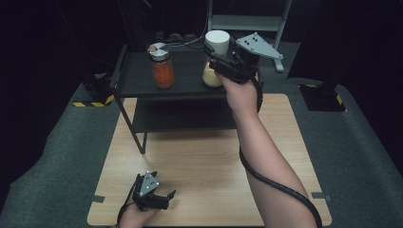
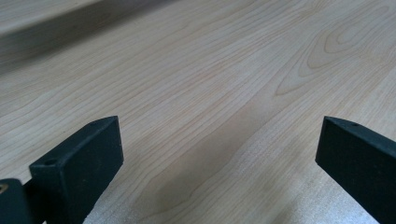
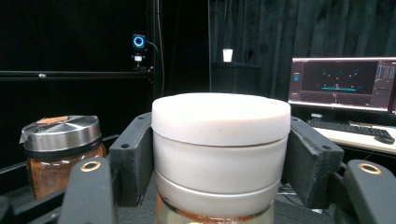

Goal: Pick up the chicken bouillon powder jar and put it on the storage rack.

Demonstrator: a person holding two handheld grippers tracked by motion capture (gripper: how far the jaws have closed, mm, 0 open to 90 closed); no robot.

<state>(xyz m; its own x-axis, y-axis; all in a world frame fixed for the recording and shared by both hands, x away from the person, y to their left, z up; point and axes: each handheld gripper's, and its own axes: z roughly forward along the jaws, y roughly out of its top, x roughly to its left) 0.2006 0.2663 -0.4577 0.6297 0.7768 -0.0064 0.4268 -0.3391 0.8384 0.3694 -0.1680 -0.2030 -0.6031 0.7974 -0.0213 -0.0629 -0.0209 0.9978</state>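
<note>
White-lidded jar (image 3: pixel 219 154) stands on the black shelf (image 1: pixel 138 78), right of the orange spice jar (image 1: pixel 162 66); right tool (image 1: pixel 219 61) clamps its lid. Lift straight up, squeezing steadily. Left tool (image 1: pixel 167 197) rests open on the tabletop (image 1: pixel 204 156).

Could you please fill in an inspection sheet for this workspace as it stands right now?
Surface: wooden table, bare; black shelf at its far end.
Job's things: white-lidded jar on the shelf top.
Clutter: metal-lidded spice jar beside it.
Grippers: right gripper shut on the white lid; left gripper open, resting low on the table.
Cables: black cable trailing along the right forearm.
Surroundings: lit monitor, dark curtains.
</note>
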